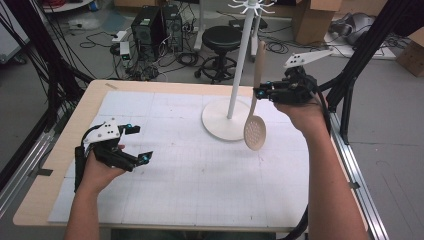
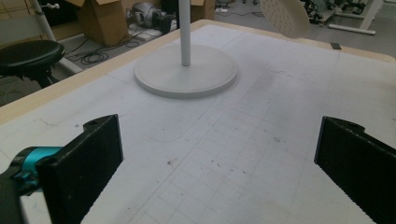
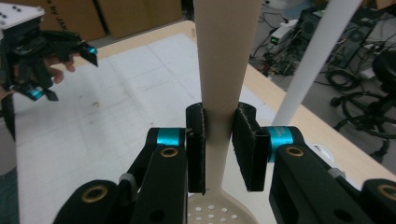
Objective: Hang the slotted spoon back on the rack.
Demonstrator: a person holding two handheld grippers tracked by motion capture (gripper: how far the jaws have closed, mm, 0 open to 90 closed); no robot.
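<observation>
Right tongs point(image 1: 261, 93) are clamped on the handle of a pale slotted spoon point(image 1: 254, 131), held in the air above the far right part of the worktop point(image 1: 190, 165). In the right gripper view the two black pads pinch the handle on both sides, with the perforated bowl hanging just below them. The spoon's long axis runs nearly upright: bowl down, handle tip up and leaning slightly toward the far edge.

What the coming move likely turns on is the white hook stand point(image 1: 239, 60). Its pole rises just to the left of the spoon from a round base point(image 1: 220, 120) near the far edge, and the hooks at its top sit above the handle tip. The spoon would have to go up and a little left for its end to reach a hook; whether the handle has a hanging hole I cannot tell, since the tip is too small to read.

Left tongs point(image 1: 139, 143) stand wide and empty near the left edge, well apart from the stand, so the right hand is clearly the nearer one.
</observation>
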